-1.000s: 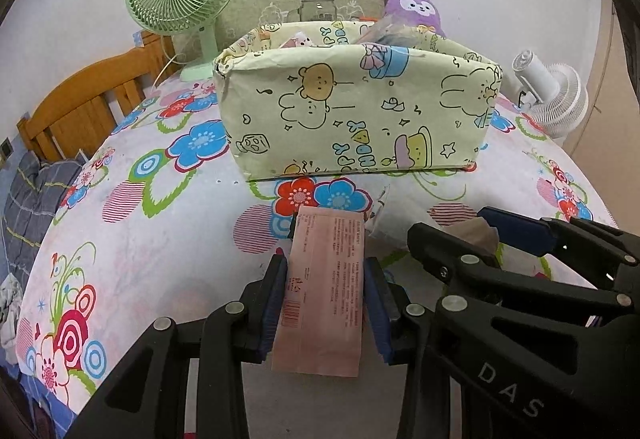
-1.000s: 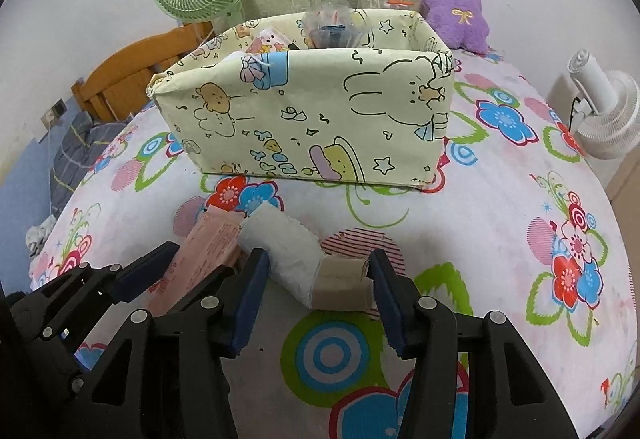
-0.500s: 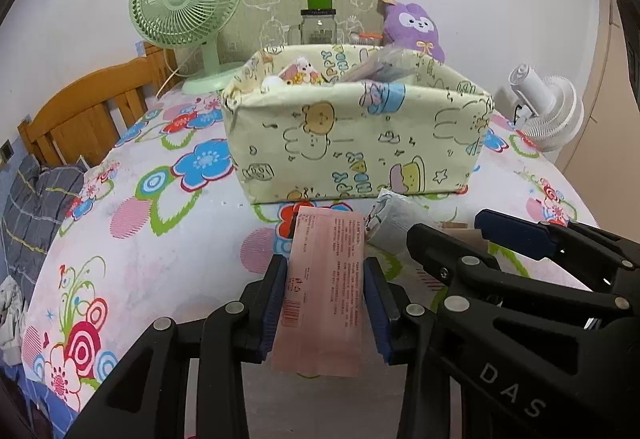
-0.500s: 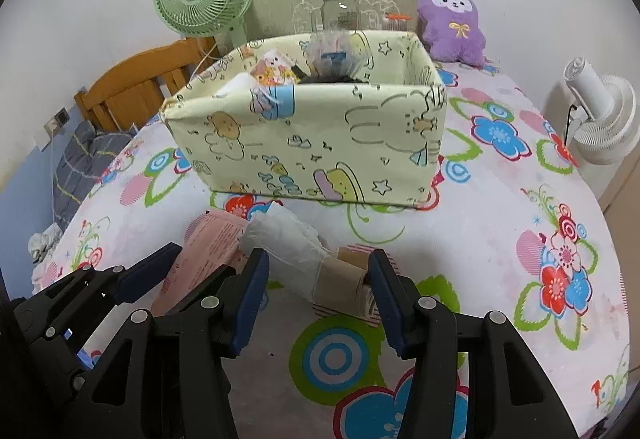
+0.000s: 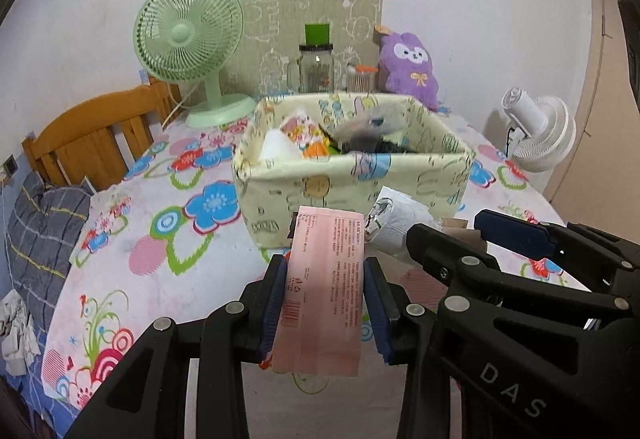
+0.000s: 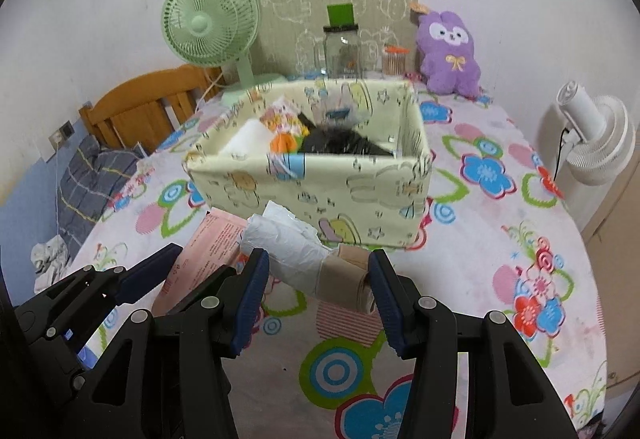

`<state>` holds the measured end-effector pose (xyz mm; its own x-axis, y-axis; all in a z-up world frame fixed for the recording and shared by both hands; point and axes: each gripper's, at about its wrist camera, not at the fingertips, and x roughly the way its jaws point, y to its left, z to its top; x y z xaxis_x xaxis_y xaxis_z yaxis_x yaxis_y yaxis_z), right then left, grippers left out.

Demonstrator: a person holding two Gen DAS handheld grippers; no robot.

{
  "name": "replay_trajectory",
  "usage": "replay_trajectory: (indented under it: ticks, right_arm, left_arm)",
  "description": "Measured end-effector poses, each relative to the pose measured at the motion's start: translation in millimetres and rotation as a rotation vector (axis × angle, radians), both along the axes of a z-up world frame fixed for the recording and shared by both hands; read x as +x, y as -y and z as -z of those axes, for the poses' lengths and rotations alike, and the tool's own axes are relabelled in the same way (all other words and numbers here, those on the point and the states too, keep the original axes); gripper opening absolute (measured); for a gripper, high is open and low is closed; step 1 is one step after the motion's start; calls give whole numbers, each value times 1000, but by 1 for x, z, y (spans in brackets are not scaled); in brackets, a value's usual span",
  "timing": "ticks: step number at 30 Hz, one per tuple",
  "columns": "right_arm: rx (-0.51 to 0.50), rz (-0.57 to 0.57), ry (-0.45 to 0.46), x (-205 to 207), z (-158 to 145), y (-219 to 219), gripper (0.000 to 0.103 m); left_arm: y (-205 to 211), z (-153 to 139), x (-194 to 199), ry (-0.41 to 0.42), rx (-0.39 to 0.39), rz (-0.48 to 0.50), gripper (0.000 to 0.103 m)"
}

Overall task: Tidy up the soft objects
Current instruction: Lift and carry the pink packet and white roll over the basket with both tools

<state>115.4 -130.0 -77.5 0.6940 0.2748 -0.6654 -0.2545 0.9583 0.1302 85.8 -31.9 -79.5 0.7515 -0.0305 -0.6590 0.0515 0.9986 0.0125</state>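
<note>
My left gripper (image 5: pixel 325 271) is shut on a flat pink packet (image 5: pixel 324 291), held in the air above the flowered table. My right gripper (image 6: pixel 316 269) is shut on a roll wrapped in white plastic with a tan cardboard end (image 6: pixel 316 263), also lifted. In the left wrist view the roll (image 5: pixel 394 225) and the right gripper (image 5: pixel 448 235) show at the right; in the right wrist view the pink packet (image 6: pixel 208 247) shows at the left. Just ahead stands a pale yellow cartoon-print fabric box (image 5: pixel 352 183) (image 6: pixel 320 183), open on top and holding several soft items.
Behind the box are a green desk fan (image 5: pixel 188 39), a glass jar with a green lid (image 5: pixel 316 67), a small orange-lidded container (image 6: pixel 394 61) and a purple plush toy (image 5: pixel 410 69). A white fan (image 6: pixel 592 143) stands off the right edge, a wooden chair (image 5: pixel 88 143) at the left.
Both grippers have risen with their loads, so the box now sits lower in view and its inside shows. The grips are unchanged.
</note>
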Motion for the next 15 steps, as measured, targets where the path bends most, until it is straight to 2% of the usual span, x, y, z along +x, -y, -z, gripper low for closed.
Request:
replay_trajectory:
  ticks: [15]
  right_arm:
    - [15,10,65,-2,-39,4,55]
  left_arm:
    - [0,-38,2,66,1,11,39]
